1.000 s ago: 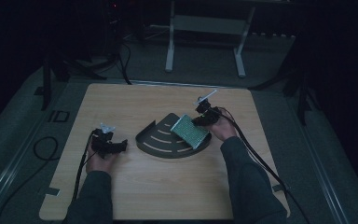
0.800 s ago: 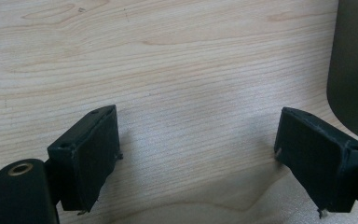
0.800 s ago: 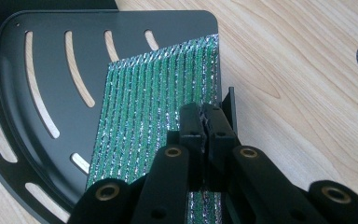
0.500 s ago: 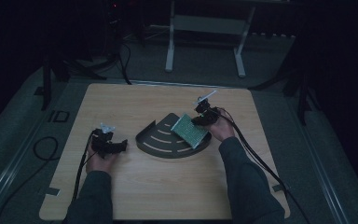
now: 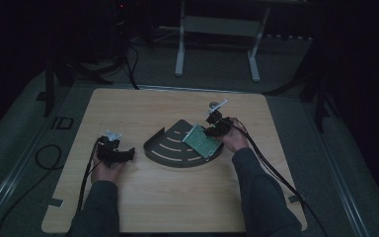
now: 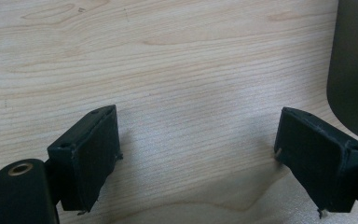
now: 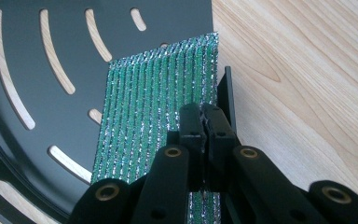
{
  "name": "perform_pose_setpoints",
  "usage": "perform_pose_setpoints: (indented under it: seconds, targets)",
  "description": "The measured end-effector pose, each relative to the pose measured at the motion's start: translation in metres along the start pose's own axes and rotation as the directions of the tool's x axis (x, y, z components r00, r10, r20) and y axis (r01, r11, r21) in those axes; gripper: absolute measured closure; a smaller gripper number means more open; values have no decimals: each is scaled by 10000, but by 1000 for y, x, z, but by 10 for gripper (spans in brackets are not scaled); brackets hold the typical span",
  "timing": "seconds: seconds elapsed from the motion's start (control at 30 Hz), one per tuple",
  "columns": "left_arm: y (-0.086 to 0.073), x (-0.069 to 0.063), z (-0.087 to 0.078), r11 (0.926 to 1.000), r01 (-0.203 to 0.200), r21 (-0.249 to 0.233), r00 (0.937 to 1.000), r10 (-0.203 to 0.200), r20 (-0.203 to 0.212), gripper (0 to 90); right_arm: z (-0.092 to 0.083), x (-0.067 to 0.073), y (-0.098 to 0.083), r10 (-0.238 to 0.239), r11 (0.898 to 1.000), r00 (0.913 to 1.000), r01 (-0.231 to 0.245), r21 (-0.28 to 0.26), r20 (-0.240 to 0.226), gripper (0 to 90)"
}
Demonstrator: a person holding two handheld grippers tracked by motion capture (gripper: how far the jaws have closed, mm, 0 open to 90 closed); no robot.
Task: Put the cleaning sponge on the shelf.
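Jaws of the right gripper (image 7: 204, 122) stand pressed together on the edge of a green scouring pad (image 7: 158, 107), pinching it at lower centre of the right gripper view; jaws of the left gripper (image 6: 198, 154) stand wide apart over bare wood with nothing between them. No brand, label or readable writing appears on any object.

Table (image 5: 128, 207): pale wood-grain top, occupying the middle of the high view, with dark floor around it.

Forearms: both enter from the bottom edge of the high view in dark sleeves. The right forearm angles up toward centre right; the left forearm rises at lower left.

Slotted tray (image 5: 170, 145): a dark fan-shaped plate with curved slots, lying flat at the centre of the high view. In the right gripper view it covers the upper left, and wood shows through the slots. Its rim also appears at the right edge of the left gripper view.

Green scouring pad (image 5: 201, 140): ribbed, with silvery glints, lying on the right part of the tray, its near edge in the right gripper's grip.

Right hand (image 5: 233, 140): just right of the tray, gripper pointing left toward the pad.

Left hand (image 5: 106, 163): well left of the tray, gripper low over the table, pointing right.
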State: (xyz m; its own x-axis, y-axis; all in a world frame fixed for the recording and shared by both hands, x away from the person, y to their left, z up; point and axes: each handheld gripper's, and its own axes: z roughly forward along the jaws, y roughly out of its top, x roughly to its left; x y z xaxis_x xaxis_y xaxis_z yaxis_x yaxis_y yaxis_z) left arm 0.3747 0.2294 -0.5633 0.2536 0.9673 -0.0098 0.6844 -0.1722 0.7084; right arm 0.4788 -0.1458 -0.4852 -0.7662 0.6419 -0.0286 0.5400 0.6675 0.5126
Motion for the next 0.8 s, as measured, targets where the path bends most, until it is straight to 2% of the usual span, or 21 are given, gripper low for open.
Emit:
perform_pose_setpoints:
  seconds: [0.47, 0.8]
  targets:
    - [0, 0, 0, 10000, -3, 3, 10000, 3, -3, 143, 5, 2, -1, -197, 9998, 9993, 194, 101, 314, 874]
    - [0, 0, 0, 10000, -11, 8, 10000, 11, -3, 143, 2, 2, -1, -325, 9995, 9982, 323, 58, 499, 867]
